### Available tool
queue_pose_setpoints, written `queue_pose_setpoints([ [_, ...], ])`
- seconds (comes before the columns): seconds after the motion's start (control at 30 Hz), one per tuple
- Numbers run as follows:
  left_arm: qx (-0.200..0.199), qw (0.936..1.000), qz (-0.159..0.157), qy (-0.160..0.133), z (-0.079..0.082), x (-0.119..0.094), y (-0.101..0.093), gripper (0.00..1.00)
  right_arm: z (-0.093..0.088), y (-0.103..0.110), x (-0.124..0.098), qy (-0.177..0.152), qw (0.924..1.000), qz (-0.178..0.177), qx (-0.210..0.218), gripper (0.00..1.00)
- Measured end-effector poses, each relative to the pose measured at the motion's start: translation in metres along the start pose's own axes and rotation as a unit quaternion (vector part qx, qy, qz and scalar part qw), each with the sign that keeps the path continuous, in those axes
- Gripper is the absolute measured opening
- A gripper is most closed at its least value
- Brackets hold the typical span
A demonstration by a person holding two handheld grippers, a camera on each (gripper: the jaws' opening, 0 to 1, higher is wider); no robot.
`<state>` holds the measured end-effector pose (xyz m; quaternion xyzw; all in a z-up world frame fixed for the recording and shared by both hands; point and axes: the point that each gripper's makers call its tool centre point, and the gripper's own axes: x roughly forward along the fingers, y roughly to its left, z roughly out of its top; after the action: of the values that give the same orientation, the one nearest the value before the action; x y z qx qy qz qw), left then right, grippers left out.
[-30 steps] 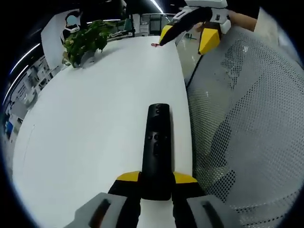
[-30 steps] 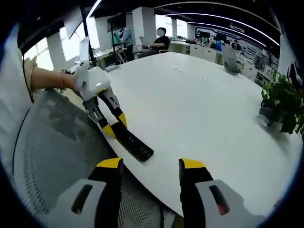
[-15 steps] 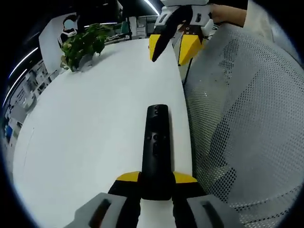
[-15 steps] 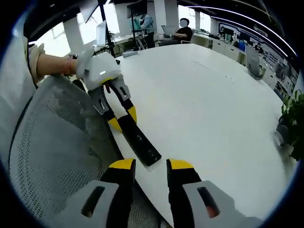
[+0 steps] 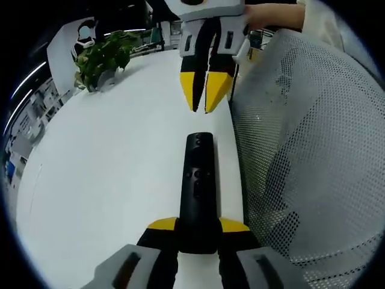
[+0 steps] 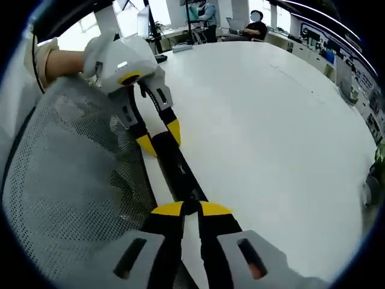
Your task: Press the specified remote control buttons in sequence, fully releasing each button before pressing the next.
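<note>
Left gripper (image 5: 198, 232) is pinching the long black plastic remote control (image 5: 198, 180) at the white table's (image 5: 108, 168) edge. Right gripper (image 5: 206, 102), tips nearly together, is hovering over its top; an off-centre press risks hitting neighbouring buttons.

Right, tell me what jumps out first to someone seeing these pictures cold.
The long black remote control draws the eye, clamped at its near end by the left hand-held gripper and lying along the edge of the big white table. Just beyond its far end, the right hand-held gripper points at it with yellow tips nearly shut. A grey mesh chair back sits beside the table, and a green potted plant stands far off.
</note>
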<state>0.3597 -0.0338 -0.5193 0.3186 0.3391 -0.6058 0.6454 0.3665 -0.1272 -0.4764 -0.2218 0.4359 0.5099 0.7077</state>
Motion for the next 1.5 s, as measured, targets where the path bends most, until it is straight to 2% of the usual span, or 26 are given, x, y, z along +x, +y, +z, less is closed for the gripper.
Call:
queue_pose_setpoints([
  [0.17,0.0,1.0,0.0,0.0,0.0,0.0,0.0,0.24,-0.004,0.001,0.008,0.014,0.9998,0.008,-0.011,0.0],
  [0.5,0.001,1.0,-0.001,0.0,0.0,0.0,0.0,0.24,-0.015,-0.005,0.026,0.059,0.997,0.007,-0.05,0.0],
  [0.83,-0.001,1.0,-0.003,-0.002,0.0,-0.001,0.0,0.24,-0.016,-0.005,0.031,0.078,0.9948,0.008,-0.064,0.0],
  [1.1,-0.002,1.0,-0.005,-0.003,0.0,-0.001,-0.001,0.24,-0.017,-0.003,0.033,0.106,0.986,-0.008,-0.128,0.0],
  [1.37,-0.002,1.0,-0.004,-0.003,0.0,0.0,0.0,0.24,-0.018,-0.003,0.034,0.108,0.9825,-0.02,-0.151,0.0],
  [1.47,-0.004,1.0,-0.005,-0.004,0.0,0.0,0.0,0.24,-0.018,-0.004,0.033,0.085,0.9879,-0.03,-0.126,0.0],
  [1.5,-0.002,1.0,-0.005,-0.004,0.0,0.0,0.0,0.24,-0.017,-0.004,0.033,0.07,0.9923,-0.034,-0.096,0.0],
])
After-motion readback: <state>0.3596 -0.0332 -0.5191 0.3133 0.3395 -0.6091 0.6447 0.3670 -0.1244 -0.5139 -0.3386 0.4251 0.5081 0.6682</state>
